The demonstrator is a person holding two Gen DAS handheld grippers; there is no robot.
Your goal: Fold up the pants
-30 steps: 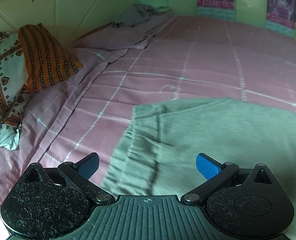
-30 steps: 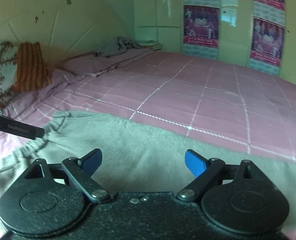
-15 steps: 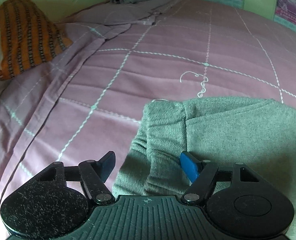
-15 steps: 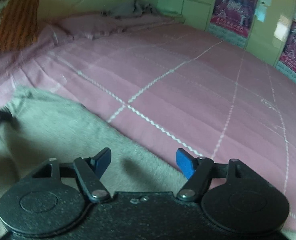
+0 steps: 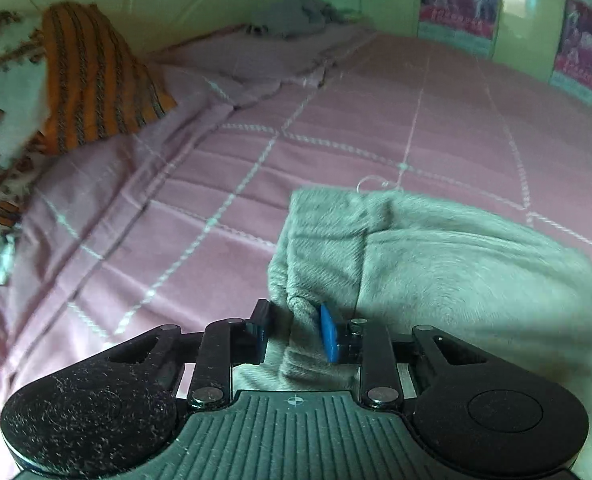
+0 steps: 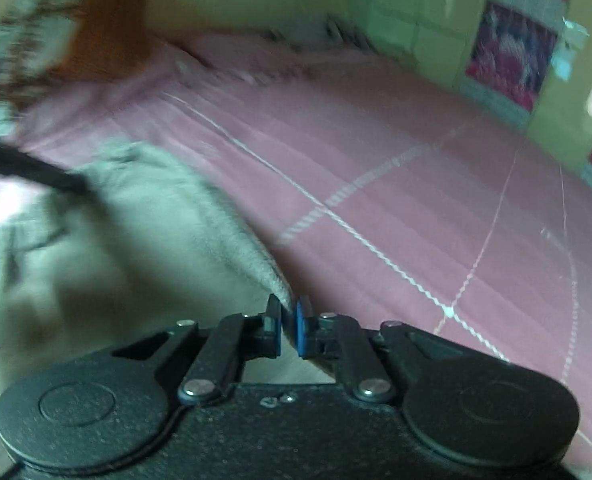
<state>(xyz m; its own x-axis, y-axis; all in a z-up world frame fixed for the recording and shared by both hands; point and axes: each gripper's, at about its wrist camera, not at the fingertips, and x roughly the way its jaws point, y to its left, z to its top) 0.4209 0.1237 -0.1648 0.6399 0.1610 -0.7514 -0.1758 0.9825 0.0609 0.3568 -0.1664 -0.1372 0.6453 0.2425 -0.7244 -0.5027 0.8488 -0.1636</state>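
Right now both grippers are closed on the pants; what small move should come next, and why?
Probably lift both together a little and carry the gripped edge over toward the far side. The left gripper pinches a bunched fold of the pants, the right gripper pinches their edge, and the rest lies flat on the bed, not yet folded.

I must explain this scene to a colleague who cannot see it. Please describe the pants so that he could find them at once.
A pink bedsheet with thin white grid lines covers the bed. The pants lie on its near part, a plain grey, fleecy garment pinched at two edges by the left gripper and the right gripper. The orange striped pillow and the crumpled grey cloth lie far off, by the wall.
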